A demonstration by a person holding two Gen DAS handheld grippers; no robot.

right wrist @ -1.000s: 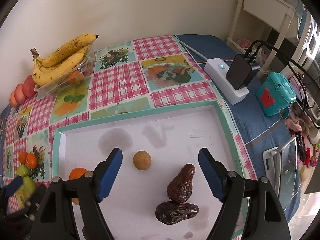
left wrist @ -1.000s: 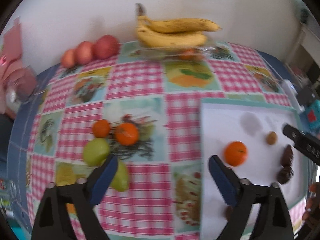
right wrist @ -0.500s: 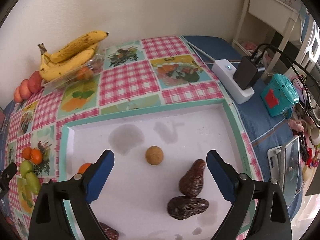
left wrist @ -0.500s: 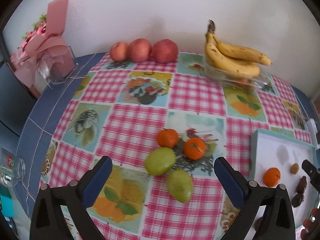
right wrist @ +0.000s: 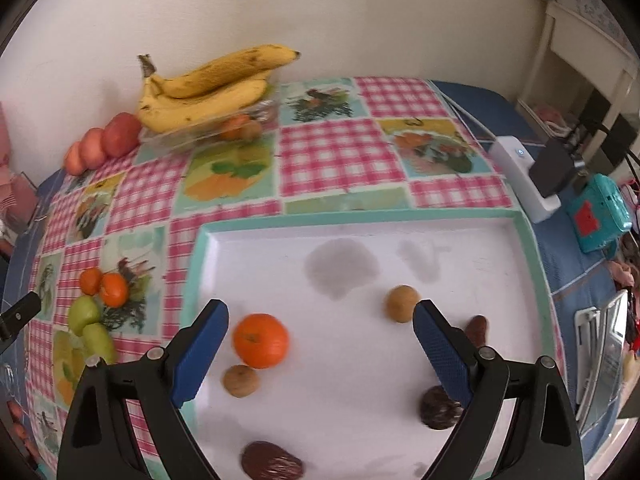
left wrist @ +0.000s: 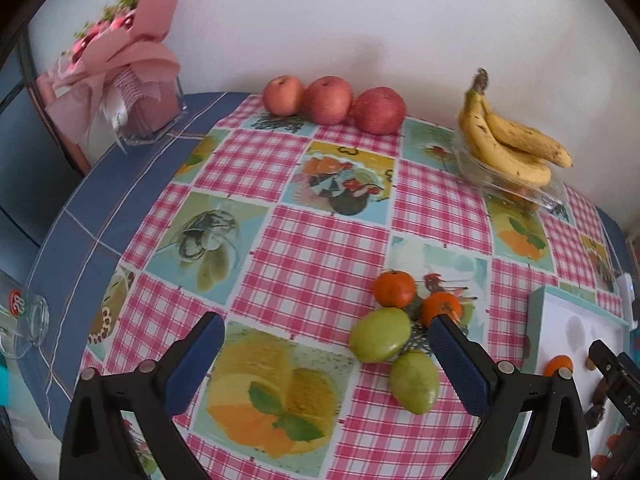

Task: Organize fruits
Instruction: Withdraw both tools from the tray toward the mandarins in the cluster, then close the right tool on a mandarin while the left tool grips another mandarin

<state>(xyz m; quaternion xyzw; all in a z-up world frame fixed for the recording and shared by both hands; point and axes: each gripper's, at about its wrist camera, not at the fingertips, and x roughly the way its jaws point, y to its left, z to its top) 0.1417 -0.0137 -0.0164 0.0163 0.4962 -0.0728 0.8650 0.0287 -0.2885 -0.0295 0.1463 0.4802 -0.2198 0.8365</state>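
Note:
My left gripper (left wrist: pixel 326 346) is open and empty above the checked tablecloth. Two green fruits (left wrist: pixel 379 334) and two tangerines (left wrist: pixel 394 288) lie just by its right finger. My right gripper (right wrist: pixel 320 334) is open and empty over the white tray (right wrist: pixel 538 256). On the tray lie a tangerine (right wrist: pixel 261 340), two small brown round fruits (right wrist: pixel 401 303) and several dark wrinkled fruits (right wrist: pixel 439 407). The same green fruits (right wrist: pixel 83 314) and tangerines (right wrist: pixel 113 289) show left of the tray in the right wrist view.
Three red apples (left wrist: pixel 328 100) and a banana bunch on a clear box (left wrist: pixel 508 148) stand at the back by the wall. A pink bouquet (left wrist: pixel 120 76) is far left, a glass (left wrist: pixel 24 320) at the left edge. A power strip (right wrist: pixel 524 184) and teal device (right wrist: pixel 600 216) lie right of the tray.
My left gripper has swung left, away from the tray; the loose fruits now lie at its right finger. My right gripper has shifted left over the tray, bringing the tangerine between its fingers.

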